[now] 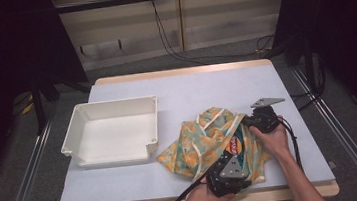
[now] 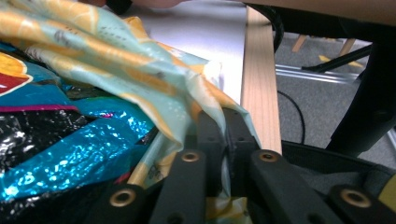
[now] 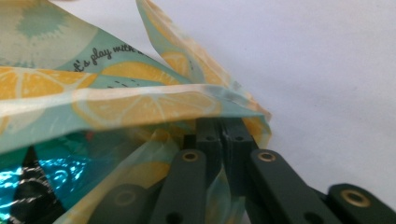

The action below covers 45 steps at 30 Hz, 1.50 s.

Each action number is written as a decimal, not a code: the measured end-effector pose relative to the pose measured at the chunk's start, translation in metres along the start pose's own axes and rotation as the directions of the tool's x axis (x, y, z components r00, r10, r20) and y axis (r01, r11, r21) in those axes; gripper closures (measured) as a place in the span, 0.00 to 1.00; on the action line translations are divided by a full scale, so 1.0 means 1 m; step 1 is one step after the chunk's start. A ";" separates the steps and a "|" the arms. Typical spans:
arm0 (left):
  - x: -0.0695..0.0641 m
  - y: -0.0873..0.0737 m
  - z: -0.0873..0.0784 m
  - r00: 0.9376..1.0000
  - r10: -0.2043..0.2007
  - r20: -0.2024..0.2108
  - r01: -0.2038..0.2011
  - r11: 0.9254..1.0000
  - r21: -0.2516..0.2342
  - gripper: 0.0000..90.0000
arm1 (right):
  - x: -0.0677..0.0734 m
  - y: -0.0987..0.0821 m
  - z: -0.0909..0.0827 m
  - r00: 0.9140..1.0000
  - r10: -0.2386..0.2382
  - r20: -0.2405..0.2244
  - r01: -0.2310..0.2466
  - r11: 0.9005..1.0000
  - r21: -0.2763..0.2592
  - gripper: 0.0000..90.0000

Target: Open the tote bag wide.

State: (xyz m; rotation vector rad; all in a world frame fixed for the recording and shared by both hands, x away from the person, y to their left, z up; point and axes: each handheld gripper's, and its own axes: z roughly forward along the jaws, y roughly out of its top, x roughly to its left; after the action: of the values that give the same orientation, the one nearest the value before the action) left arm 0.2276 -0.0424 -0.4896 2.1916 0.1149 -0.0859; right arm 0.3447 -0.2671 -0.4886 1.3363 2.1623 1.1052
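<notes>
Pale grey matting covers the wooden table (image 1: 185, 87), shown from above. Lower centre of the high view: the left gripper (image 1: 226, 175) is clenched on the near edge of a lemon-print fabric bag (image 1: 198, 143); in the left gripper view its jaws are seen pinching the cloth (image 2: 187, 100) beside the table's wooden edge. Slightly farther, right of centre, the right gripper (image 1: 261, 118) is likewise closed on the bag's far rim, the fabric (image 3: 140, 107) being pressed between its jaws. A blue foil snack packet (image 1: 236, 144) lies inside the mouth held apart between them. Farther left, the white plastic tray (image 1: 77, 136) stands empty. Judged progress: the packet appears bagged or nearly so; any transfer to the tray remains undone.
</notes>
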 end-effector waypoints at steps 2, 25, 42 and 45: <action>-0.001 0.000 -0.002 1.000 0.008 -0.002 -0.008 1.000 -0.009 0.91 | 0.000 0.000 -0.006 1.000 0.014 -0.006 -0.014 0.999 -0.033 0.89; -0.003 0.025 -0.060 0.999 -0.027 -0.021 0.023 0.989 -0.147 0.49 | 0.049 0.000 -0.090 0.991 -0.065 -0.113 0.052 0.991 -0.121 0.50; 0.040 0.042 -0.053 0.996 -0.014 -0.093 0.009 0.999 -0.046 0.81 | 0.092 -0.047 -0.111 0.985 -0.066 -0.157 0.058 0.997 -0.052 0.36; 0.039 0.035 -0.047 0.994 0.015 -0.108 -0.016 1.000 -0.010 0.78 | 0.095 -0.054 -0.102 0.985 -0.070 -0.155 0.068 0.997 -0.020 0.37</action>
State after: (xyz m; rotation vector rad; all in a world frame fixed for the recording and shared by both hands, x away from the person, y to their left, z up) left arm 0.2712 -0.0225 -0.4382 2.1862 0.1590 0.0415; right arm 0.2007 -0.2411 -0.4582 1.1947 2.2880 1.2323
